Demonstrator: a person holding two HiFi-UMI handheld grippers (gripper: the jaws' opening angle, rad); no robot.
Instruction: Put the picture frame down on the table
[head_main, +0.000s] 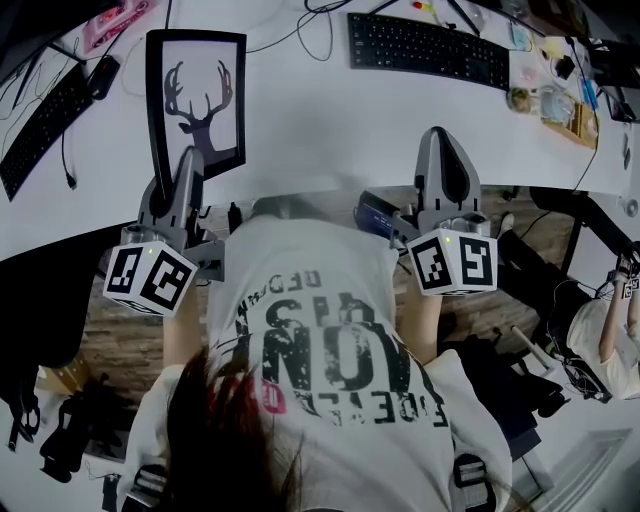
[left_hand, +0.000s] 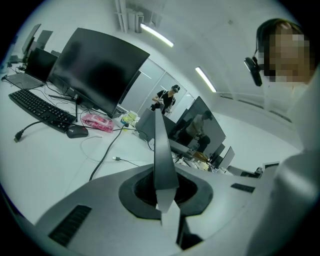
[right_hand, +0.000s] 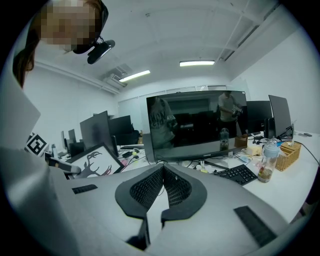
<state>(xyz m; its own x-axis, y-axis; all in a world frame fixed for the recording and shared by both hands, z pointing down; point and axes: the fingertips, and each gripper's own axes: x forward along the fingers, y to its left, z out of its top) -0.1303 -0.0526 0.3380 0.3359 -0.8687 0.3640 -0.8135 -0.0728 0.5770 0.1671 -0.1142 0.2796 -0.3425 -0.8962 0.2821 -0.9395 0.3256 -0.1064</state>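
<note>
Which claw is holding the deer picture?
The left gripper: its jaws pinch the picture frame by its edge. The right gripper is shut on nothing.

Grey left gripper (head_main: 188, 152), matching right gripper (head_main: 440, 132), black-and-white marker cubes (head_main: 150, 278), white T-shirt (head_main: 320, 300) with dark lettering

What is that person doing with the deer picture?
A person has tongs in each hand. The left tongs are clamped on the bottom edge of the picture frame, the one with the deer silhouette, and hold it over the white table. The frame is tilted up, not lying flat yet. The right tongs are shut with nothing in them, off to the side near the table's edge.
</note>
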